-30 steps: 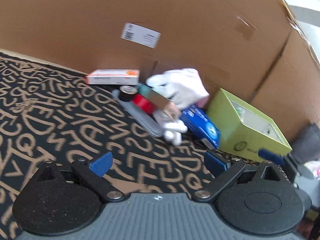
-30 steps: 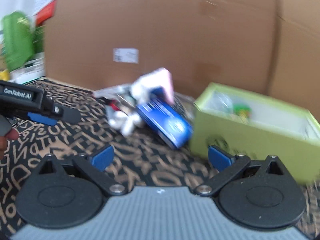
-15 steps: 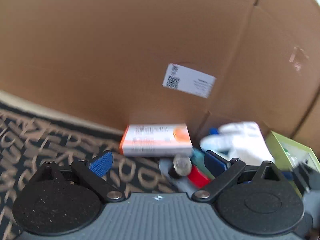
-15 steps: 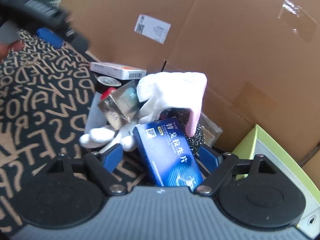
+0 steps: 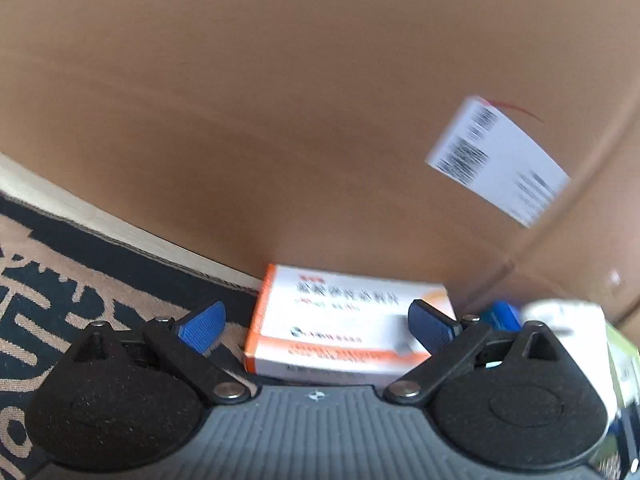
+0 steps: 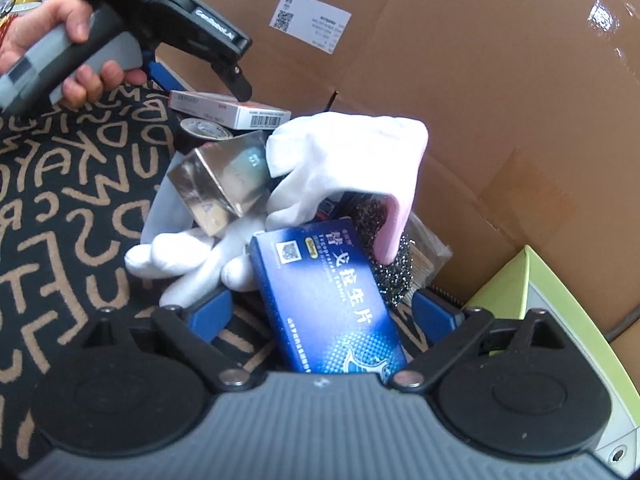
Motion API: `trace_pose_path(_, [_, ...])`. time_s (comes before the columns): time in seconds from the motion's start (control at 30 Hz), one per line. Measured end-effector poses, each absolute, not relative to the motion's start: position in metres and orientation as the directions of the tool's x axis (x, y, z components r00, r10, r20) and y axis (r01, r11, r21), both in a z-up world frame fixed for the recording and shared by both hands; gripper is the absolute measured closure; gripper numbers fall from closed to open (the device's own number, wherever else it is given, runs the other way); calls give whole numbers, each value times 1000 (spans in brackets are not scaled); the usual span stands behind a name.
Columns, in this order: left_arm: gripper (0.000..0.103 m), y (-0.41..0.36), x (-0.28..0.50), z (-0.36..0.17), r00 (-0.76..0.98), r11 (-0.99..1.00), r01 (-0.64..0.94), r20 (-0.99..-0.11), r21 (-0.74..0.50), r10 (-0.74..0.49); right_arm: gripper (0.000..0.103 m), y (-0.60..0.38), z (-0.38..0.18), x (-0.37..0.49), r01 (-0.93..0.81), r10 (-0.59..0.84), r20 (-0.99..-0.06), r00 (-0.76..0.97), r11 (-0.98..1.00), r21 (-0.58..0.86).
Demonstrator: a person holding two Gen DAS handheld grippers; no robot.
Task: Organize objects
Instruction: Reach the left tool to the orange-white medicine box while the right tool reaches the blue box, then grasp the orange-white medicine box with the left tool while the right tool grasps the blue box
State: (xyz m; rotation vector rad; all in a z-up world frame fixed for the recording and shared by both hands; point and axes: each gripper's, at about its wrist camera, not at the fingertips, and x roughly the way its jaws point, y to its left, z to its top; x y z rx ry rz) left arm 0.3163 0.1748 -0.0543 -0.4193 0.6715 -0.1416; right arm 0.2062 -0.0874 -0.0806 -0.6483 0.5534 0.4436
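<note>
At the bottom of the right wrist view the right gripper (image 6: 322, 312) stands spread wide, its blue pads either side of the blue tablet box (image 6: 328, 300), which lies slanted between them, seemingly not yet pinched; I'd say it is lined up that way to take the box by its long sides. Just beyond, in the middle of the frame, a white glove (image 6: 340, 168) is draped over the heap, with a silvery carton (image 6: 220, 188) tipped against its left side and a steel scourer (image 6: 384, 248) half hidden under its pink cuff, so the pile looks dumped, not sorted. At the right edge sits the rim of a lime-green box (image 6: 532, 280), likely where the sorted things go. Farther back, toward the upper left, a roll of black tape (image 6: 200, 130) sits beside the orange-and-white medicine box (image 6: 228, 112), and above that box a hand (image 6: 60, 40) holds the left gripper (image 6: 200, 76). From its own camera the left gripper (image 5: 316, 322) is also splayed open, the medicine box (image 5: 344, 320) lying flat in the lower centre, bracketed by the pads and close against the cardboard wall (image 5: 280, 120). Everything rests on a black rug with tan letters (image 6: 60, 200), walled in by brown cardboard bearing a white barcode label (image 6: 310, 20) near the top; some green clutter shows at the far upper left.
</note>
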Motion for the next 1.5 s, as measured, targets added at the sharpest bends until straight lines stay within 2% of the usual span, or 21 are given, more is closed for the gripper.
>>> trace_pose_path(0.13, [8,162,291,-52,757,920,74,-579,-386,-304,28,-87,-76,191,-565,205,-621,757,683,-463])
trace_pose_path(0.27, [9,146,264,-52,748,938,158,-583,-309,-318,31,-86,-77,166,-596,222,-626,747,641,-484])
trace_pose_path(0.3, [9,145,259,-50,737,933,168,-588,-318,-333,33,-86,-76,159,-607,234,-631,740,635,-477])
trace_pose_path(0.33, [9,145,254,-48,728,926,178,-589,-333,-352,42,-86,-75,154,-628,254,-640,725,624,-465])
trace_pose_path(0.37, [9,147,249,-45,723,920,187,-586,-345,-367,42,-86,-73,149,-665,286,-665,690,612,-428])
trace_pose_path(0.47, [9,153,246,-31,763,935,187,-555,-302,-332,35,-85,-69,140,-644,283,-627,726,600,-474])
trace_pose_path(0.5, [9,154,247,-26,777,943,184,-547,-278,-313,26,-84,-67,139,-620,274,-596,754,595,-511])
trace_pose_path(0.53, [9,156,251,-21,783,946,185,-542,-266,-306,23,-83,-65,142,-602,266,-578,772,599,-529])
trace_pose_path(0.63, [8,155,275,-14,747,933,248,-562,-259,-355,18,-82,-57,157,-595,272,-579,768,637,-490])
trace_pose_path(0.83, [7,125,302,-26,696,923,371,-628,-99,-347,16,-73,-68,195,-593,211,-612,762,608,-528])
trace_pose_path(0.93, [1,119,303,-29,733,917,399,-605,10,-312,14,-78,-72,212,-597,193,-639,745,620,-509])
trace_pose_path(1.03, [0,129,307,-34,713,923,381,-621,-45,-325,18,-86,-67,222,-618,214,-677,704,654,-436])
trace_pose_path(1.07, [2,132,306,-38,704,929,364,-633,-69,-322,20,-84,-67,221,-618,205,-682,702,650,-442])
trace_pose_path(1.13, [12,133,298,-42,718,925,378,-623,-25,-311,35,-82,-65,216,-607,185,-684,705,655,-449])
trace_pose_path(1.17, [23,131,293,-46,727,923,383,-626,25,-284,39,-82,-63,212,-604,181,-682,709,655,-454])
trace_pose_path(1.2, [32,130,287,-49,738,922,380,-625,71,-256,49,-82,-61,207,-603,180,-679,712,653,-458])
trace_pose_path(1.23, [34,131,282,-51,740,923,378,-624,78,-251,59,-82,-59,201,-600,171,-678,715,649,-469])
trace_pose_path(1.27, [42,133,277,-50,742,927,371,-619,61,-256,62,-83,-58,194,-598,159,-679,717,640,-482])
trace_pose_path(1.37, [80,137,262,-45,725,932,362,-632,13,-273,79,-83,-58,170,-599,155,-660,735,604,-525])
trace_pose_path(1.4, [84,137,256,-44,722,934,357,-637,11,-269,81,-82,-60,162,-596,154,-640,752,573,-562])
trace_pose_path(1.5, [84,134,237,-42,730,935,352,-636,37,-249,83,-77,-66,142,-571,146,-588,795,506,-647])
